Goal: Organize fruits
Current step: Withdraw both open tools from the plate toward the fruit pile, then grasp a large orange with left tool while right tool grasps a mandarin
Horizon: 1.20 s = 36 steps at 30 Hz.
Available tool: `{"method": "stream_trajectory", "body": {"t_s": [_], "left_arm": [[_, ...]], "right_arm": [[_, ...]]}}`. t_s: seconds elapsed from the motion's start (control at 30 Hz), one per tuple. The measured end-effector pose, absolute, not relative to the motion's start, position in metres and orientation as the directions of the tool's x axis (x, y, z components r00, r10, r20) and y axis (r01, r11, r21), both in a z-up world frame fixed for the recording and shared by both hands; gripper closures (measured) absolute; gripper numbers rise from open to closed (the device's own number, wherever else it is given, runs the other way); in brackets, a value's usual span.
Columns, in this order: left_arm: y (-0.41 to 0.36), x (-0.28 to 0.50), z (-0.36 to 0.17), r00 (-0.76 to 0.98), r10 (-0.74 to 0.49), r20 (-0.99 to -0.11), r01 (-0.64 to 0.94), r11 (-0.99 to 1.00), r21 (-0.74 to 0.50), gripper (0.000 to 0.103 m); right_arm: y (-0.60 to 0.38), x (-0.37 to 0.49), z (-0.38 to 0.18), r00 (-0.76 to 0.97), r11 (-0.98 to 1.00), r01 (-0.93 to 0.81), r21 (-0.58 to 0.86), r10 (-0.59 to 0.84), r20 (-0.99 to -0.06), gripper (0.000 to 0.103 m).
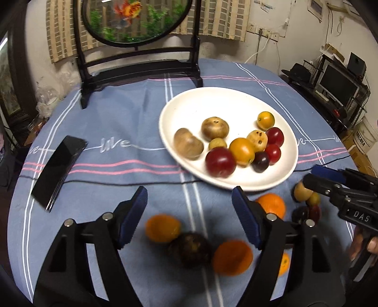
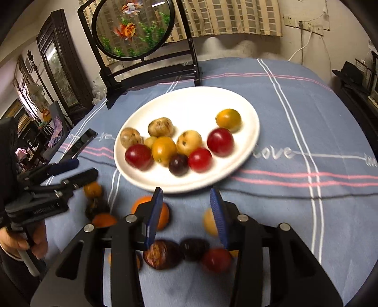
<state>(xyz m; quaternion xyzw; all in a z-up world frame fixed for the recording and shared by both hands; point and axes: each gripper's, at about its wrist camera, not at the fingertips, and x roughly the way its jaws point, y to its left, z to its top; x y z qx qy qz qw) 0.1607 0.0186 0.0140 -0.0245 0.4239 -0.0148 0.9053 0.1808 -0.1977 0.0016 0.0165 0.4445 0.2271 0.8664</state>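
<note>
A blue striped tablecloth [image 1: 118, 122] is spread over the table. At twelve o'clock a dark wooden stand [image 1: 141, 66] is seen, with a round goldfish panel [image 1: 134, 19] held in it. Behind it, a checked curtain [image 1: 222, 21] is hung on a pale wall [image 1: 267, 14]. At two o'clock, a monitor [image 1: 337, 82] is set on a rack.

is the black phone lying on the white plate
No, the black phone lies on the blue tablecloth, apart from the white plate, which holds only fruit.
</note>
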Motion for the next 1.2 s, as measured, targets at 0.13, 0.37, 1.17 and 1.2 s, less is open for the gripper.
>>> {"method": "stream_trajectory", "body": {"t_s": [0.13,0.37,1.17,1.2], "left_arm": [[0.027,0.139,0.014,0.638,-0.048,-0.769,-0.014,0.997,-0.073,0.023],[0.039,0.104,0.004,0.626,-0.041,-0.778,-0.044,0.995,-0.088,0.02],[0.036,0.06,-0.026,0.595,-0.038,-0.803,-0.039,0.996,-0.076,0.016],[0.036,0.062,-0.027,0.592,-0.038,-0.805,-0.039,0.996,-0.076,0.016]], "right_arm": [[-0.213,0.159,0.003,0.517,0.904,-0.357,0.236,0.402,-0.756,0.06],[-0.227,0.117,0.001,0.548,0.915,-0.338,0.222,0.383,-0.744,0.039],[-0.212,0.082,-0.034,0.486,0.918,-0.372,0.141,0.321,-0.813,0.039],[-0.208,0.083,-0.034,0.48,0.913,-0.383,0.138,0.324,-0.815,0.039]]}}
